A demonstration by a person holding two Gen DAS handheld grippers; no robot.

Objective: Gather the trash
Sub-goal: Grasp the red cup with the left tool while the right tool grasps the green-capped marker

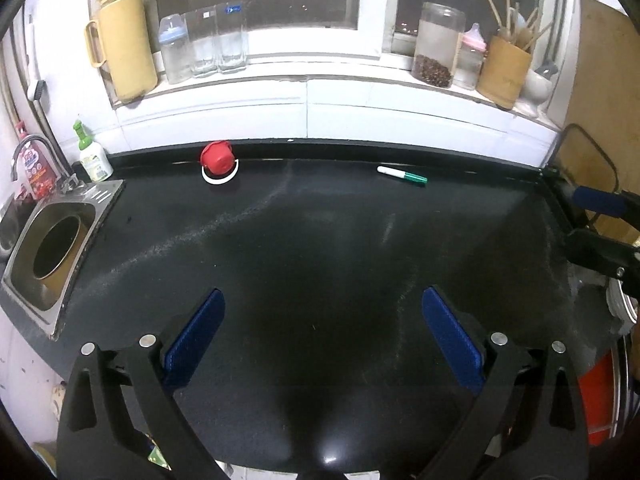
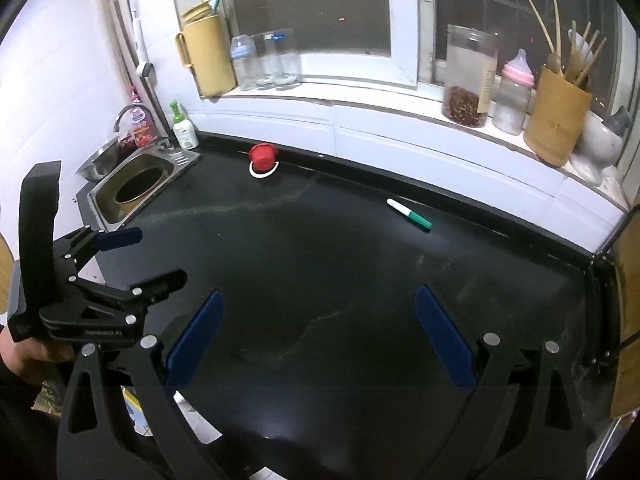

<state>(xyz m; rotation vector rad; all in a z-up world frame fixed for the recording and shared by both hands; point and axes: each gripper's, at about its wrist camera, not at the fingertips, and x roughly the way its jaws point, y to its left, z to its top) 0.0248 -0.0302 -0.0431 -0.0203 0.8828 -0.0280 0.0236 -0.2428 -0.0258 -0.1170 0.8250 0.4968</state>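
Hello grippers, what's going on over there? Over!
Left gripper open, empty. Right gripper open, empty. Red cap and green marker lie untouched at back of black counter. Nothing in the way.

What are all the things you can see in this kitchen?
Red cap: 1, red, on a white ring at the counter's back edge.
Marker: 1, white and green, lying on the black counter.
Paper cup: 1, brown, in the sink.
Soap bottle: 1, white and green, beside the tap.
Baby bottles: 2, blue-topped and pink-topped, on the windowsill.
Pitcher: 1, yellow, windowsill.
Utensil holder: 1, tan, windowsill.
Left gripper: 1, black and blue, open.
Right gripper: 1, black and blue, open.
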